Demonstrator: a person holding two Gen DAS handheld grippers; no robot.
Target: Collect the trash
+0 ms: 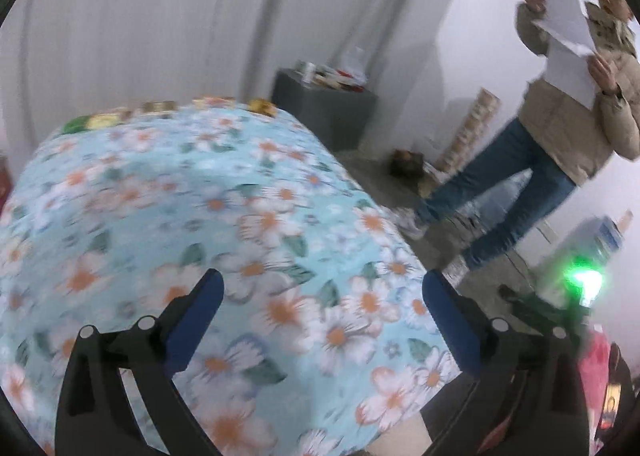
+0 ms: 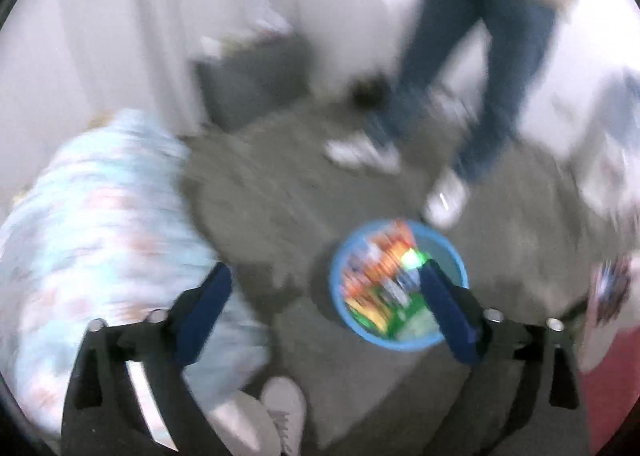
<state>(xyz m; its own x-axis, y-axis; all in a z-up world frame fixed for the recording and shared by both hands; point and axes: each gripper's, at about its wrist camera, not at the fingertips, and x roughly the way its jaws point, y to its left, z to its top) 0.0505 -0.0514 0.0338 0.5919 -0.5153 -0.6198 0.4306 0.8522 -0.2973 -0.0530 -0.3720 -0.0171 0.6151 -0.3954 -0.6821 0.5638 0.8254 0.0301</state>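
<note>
Risk on the left: I see small packets (image 1: 208, 106) lined up at the far edge of the flowery surface (image 1: 200, 216); my reach could push them off the back.
Risk on the right: the blue bin (image 2: 456, 256) is full of wrappers (image 2: 380, 280), so more trash may spill out.
Left tongs (image 1: 322, 310): wide open, holding nothing, above the cloth.
Right tongs (image 2: 326, 302): wide open, empty, above the floor beside the bin.
</note>
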